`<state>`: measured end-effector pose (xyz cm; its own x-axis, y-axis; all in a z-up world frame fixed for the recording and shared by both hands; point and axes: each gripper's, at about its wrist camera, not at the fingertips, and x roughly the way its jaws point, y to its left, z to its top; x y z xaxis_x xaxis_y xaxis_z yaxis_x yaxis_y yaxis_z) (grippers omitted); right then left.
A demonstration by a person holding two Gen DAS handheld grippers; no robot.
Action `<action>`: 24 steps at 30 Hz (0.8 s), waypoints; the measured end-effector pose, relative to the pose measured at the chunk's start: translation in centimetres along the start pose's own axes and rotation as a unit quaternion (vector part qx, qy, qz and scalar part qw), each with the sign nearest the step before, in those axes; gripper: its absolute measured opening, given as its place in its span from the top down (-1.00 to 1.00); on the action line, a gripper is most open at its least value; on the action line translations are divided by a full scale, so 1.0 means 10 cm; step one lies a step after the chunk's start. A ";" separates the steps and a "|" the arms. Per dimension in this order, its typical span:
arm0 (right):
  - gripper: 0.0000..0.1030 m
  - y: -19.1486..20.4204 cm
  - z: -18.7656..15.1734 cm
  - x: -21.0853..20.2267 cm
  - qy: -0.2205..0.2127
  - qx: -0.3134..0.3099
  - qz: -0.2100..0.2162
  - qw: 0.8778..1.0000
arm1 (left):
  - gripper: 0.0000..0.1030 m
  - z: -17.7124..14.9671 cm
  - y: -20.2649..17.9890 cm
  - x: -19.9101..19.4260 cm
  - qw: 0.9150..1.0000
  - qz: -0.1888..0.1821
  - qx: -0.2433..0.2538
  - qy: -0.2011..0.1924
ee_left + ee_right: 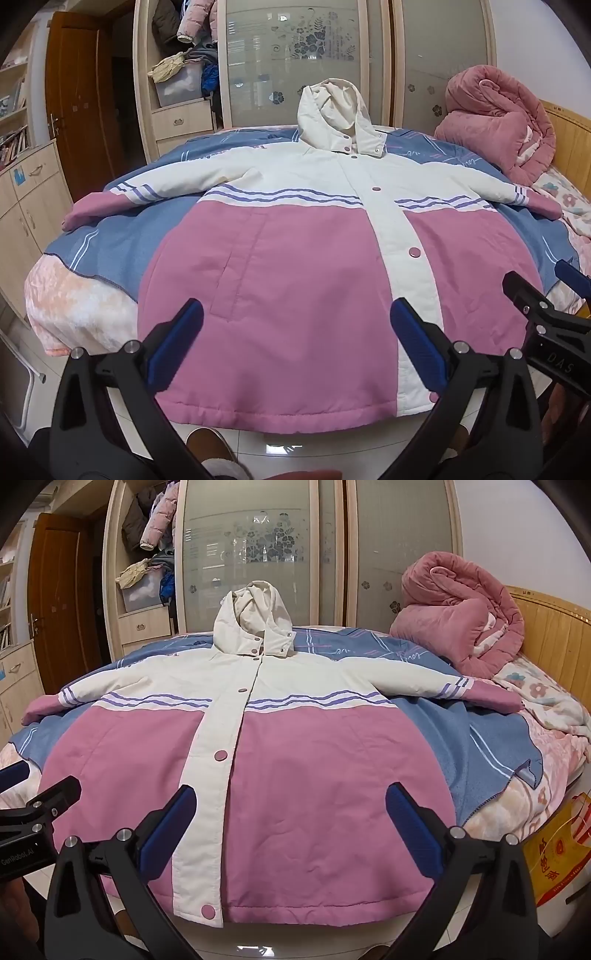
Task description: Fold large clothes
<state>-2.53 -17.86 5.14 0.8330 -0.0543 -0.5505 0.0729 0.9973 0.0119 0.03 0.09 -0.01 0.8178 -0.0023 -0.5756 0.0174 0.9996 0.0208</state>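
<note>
A pink and white hooded jacket [295,266] lies face up and buttoned on the bed, sleeves spread to both sides, hood at the far end. It also shows in the right wrist view [325,775]. My left gripper [295,325] is open and empty, held above the jacket's hem on its left half. My right gripper [291,808] is open and empty above the hem on the right half. The right gripper also shows at the right edge of the left wrist view [546,306].
A blue blanket [110,236] covers the bed under the jacket. A rolled pink quilt [495,122] sits at the far right by the wooden headboard [554,627]. Wardrobe doors [291,59] stand behind. A yellow bag [561,853] stands beside the bed.
</note>
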 end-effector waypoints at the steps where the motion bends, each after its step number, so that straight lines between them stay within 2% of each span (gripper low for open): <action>1: -0.97 0.00 0.00 0.00 0.000 0.000 0.000 1.000 | -0.96 0.00 0.00 0.00 1.000 0.000 -0.001 0.000; 24: -0.97 -0.02 -0.01 -0.01 -0.002 0.000 0.001 1.000 | -0.96 -0.03 0.04 0.04 1.000 0.000 0.001 0.002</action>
<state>-2.70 -18.00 5.11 0.8356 -0.0518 -0.5470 0.0709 0.9974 0.0139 0.16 0.47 -0.45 0.8156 -0.0023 -0.5786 0.0192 0.9995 0.0231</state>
